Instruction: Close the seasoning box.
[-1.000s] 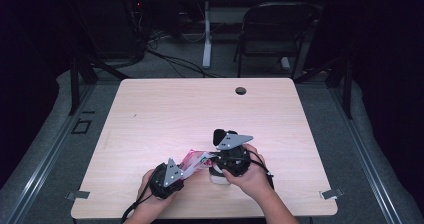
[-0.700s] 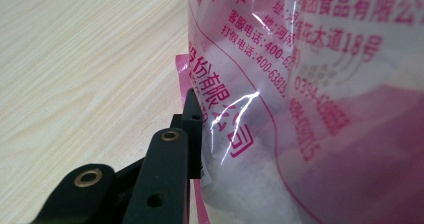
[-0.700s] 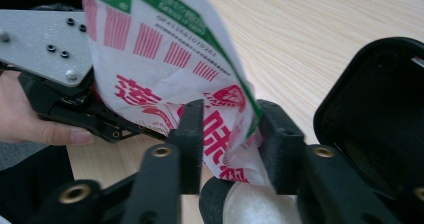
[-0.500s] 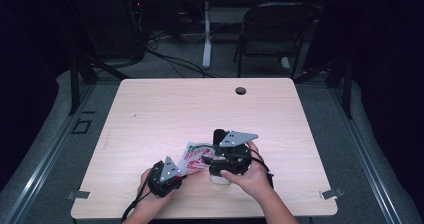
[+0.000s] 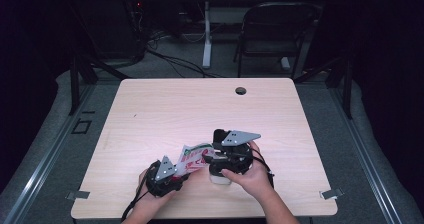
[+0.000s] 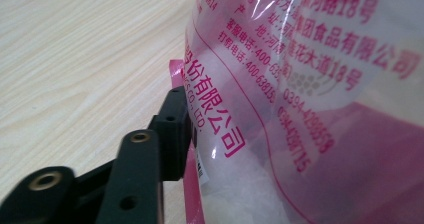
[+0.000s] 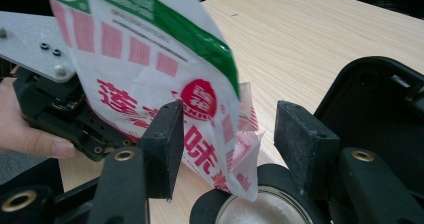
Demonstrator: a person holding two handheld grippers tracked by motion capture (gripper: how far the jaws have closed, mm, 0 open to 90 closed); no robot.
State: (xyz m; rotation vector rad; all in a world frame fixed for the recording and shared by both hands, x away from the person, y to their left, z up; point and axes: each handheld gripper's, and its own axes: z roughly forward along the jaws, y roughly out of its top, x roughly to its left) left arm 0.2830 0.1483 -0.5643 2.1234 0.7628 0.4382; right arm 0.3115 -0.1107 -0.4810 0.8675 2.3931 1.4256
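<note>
Both grippers have stayed almost where they were a second ago, but the soft plastic bag with pink and green print (image 5: 192,156) has tipped a bit more, and the jaws of both grippers have just been opening.

That bag is near the front edge of the pale wooden table (image 5: 165,109), held up off it. Its torn mouth (image 7: 247,176) hangs right over the small round jar with white grains inside (image 7: 262,211). The jar stands just beside the bag's low end, under the right gripper (image 7: 227,144).

The right gripper's jaws stand apart, with the bag's corner between them. They do not press on it. The jar's black lid (image 7: 385,109) stands open just behind the jar.

The left gripper (image 5: 167,171) is at the bag's other end. One of its black jaws lies against the bag, and I cannot tell if it is clamped. White grains show through the clear part of the bag (image 6: 240,194).

I think the pouring is under way. Some grains are in the jar, and some are still in the bag. Closing the lid is left too.
</note>
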